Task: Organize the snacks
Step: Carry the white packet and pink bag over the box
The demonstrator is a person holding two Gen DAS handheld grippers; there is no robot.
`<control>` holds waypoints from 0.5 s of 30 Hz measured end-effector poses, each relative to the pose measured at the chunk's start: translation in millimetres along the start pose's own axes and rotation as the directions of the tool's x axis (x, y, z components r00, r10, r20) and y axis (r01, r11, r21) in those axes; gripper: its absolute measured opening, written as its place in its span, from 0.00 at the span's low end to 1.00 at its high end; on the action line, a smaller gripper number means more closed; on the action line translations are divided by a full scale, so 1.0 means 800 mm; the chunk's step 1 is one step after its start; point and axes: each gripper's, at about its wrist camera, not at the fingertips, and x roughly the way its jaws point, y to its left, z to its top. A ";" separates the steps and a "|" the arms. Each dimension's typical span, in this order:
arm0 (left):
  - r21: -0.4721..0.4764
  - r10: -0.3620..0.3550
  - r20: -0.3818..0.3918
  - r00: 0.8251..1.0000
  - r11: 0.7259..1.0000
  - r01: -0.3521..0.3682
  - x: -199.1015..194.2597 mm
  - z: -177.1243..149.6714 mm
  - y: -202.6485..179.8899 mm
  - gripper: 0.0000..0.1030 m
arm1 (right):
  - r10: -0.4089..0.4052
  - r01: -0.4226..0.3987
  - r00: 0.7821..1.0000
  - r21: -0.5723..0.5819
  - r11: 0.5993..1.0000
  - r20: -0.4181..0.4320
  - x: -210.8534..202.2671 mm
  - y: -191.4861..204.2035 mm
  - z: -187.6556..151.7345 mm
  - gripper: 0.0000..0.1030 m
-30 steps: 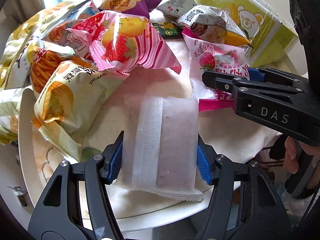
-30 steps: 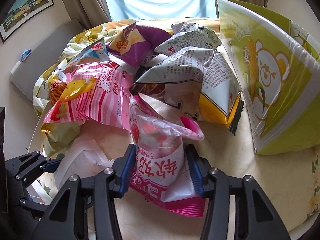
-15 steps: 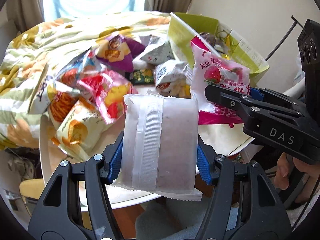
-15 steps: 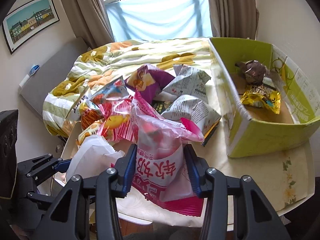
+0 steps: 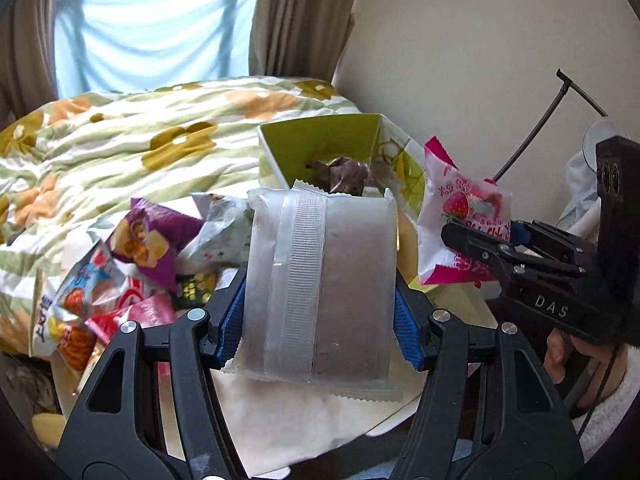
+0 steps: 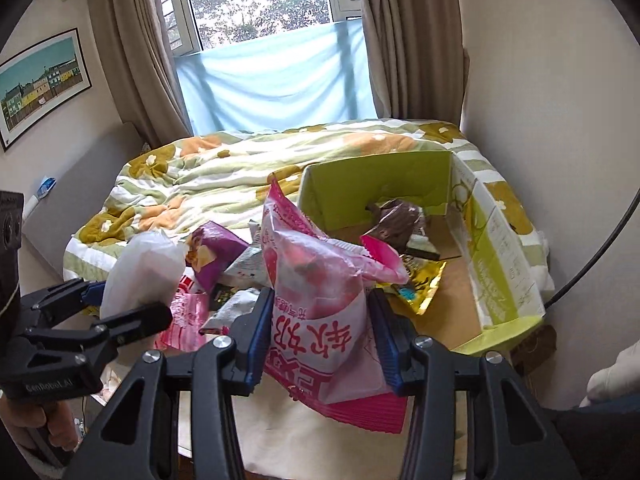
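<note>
My left gripper is shut on a frosted white packet with a ribbed seam, held upright above the table. My right gripper is shut on a pink strawberry snack bag, also held in the air. Each gripper shows in the other's view: the right gripper at the right with the pink bag, the left gripper at the left with the white packet. Beyond both stands an open green box, also seen as the green box, with a brown packet and a gold packet inside.
Several loose snack bags lie on the round table, among them a purple bag and a pink striped one. A bed with a flowered quilt lies behind. A wall rises to the right, and a thin black rod leans there.
Both grippers have risen well above the table, each keeping its packet. The snack pile has dropped away below, and the green box's inside has come into view.
</note>
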 end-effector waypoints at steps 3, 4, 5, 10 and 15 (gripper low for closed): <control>-0.030 -0.005 -0.030 1.000 1.000 0.004 0.040 0.029 -0.032 0.58 | 0.005 -0.005 1.000 -0.012 1.000 -0.005 0.007 -0.040 0.012 0.42; -0.045 -0.010 -0.041 0.999 0.999 0.008 0.055 0.037 -0.042 0.58 | 0.013 -0.013 1.000 -0.013 1.000 -0.011 0.010 -0.054 0.016 0.42; -0.060 -0.014 -0.051 0.999 0.998 0.011 0.071 0.042 -0.050 0.58 | 0.020 -0.020 1.000 -0.015 1.000 -0.018 0.014 -0.067 0.018 0.42; -0.103 0.028 -0.145 0.989 0.994 -0.043 0.153 0.053 -0.082 0.58 | 0.051 -0.053 0.996 -0.026 0.998 -0.071 0.036 -0.125 0.027 0.42; -0.135 0.117 -0.243 0.963 0.979 -0.153 0.216 0.043 -0.087 0.58 | 0.091 -0.096 0.989 -0.037 0.995 -0.116 0.053 -0.165 0.027 0.42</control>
